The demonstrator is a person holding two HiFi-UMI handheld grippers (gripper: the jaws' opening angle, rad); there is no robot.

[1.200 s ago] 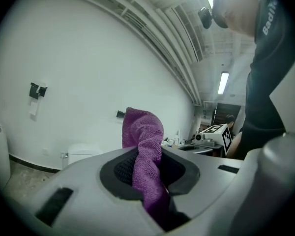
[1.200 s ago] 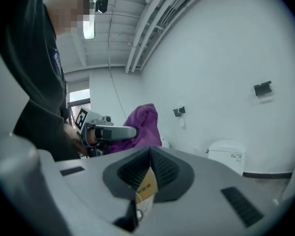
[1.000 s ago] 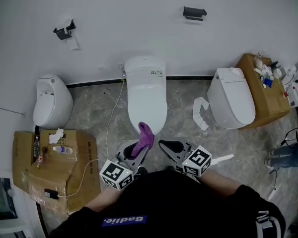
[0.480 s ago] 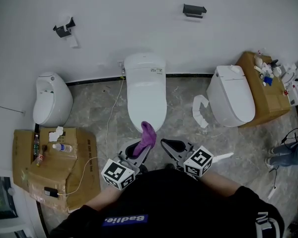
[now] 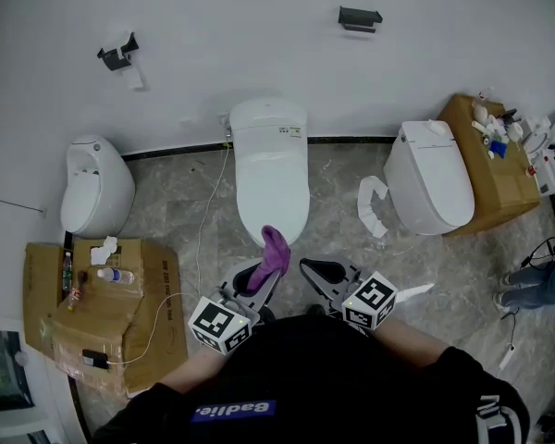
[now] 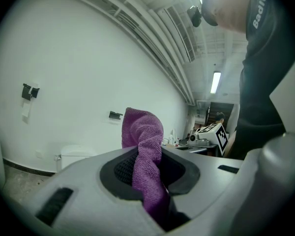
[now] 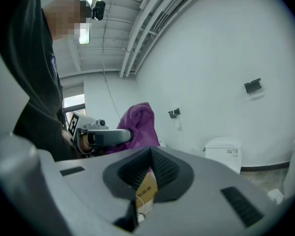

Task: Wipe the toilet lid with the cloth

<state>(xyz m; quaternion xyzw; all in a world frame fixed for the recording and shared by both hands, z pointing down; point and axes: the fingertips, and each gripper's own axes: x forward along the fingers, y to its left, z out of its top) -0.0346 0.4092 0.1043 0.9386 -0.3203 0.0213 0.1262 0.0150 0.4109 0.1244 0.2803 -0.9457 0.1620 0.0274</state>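
Note:
A white toilet stands against the wall with its lid [image 5: 273, 188] down. The purple cloth [image 5: 274, 253] sticks up from my left gripper [image 5: 259, 280], which is shut on it just short of the bowl's front edge. In the left gripper view the cloth [image 6: 143, 146] is pinched between the pads of the left gripper [image 6: 147, 159], with the toilet [image 6: 74, 156] low and far off. My right gripper [image 5: 320, 274] hangs beside the left one, shut and holding nothing. The right gripper view shows the right gripper [image 7: 150, 156] shut, with the cloth [image 7: 137, 124] at the left.
A white urinal-like fixture [image 5: 94, 197] stands to the left and a second toilet [image 5: 435, 188] to the right. A loose seat ring [image 5: 375, 209] lies on the floor. Cardboard boxes [image 5: 92, 313] sit front left. Another box [image 5: 486, 160] with bottles stands at the right. A cable [image 5: 208, 220] runs across the floor.
Both grippers and the cloth have hardly moved. The left gripper keeps its hold on the cloth.

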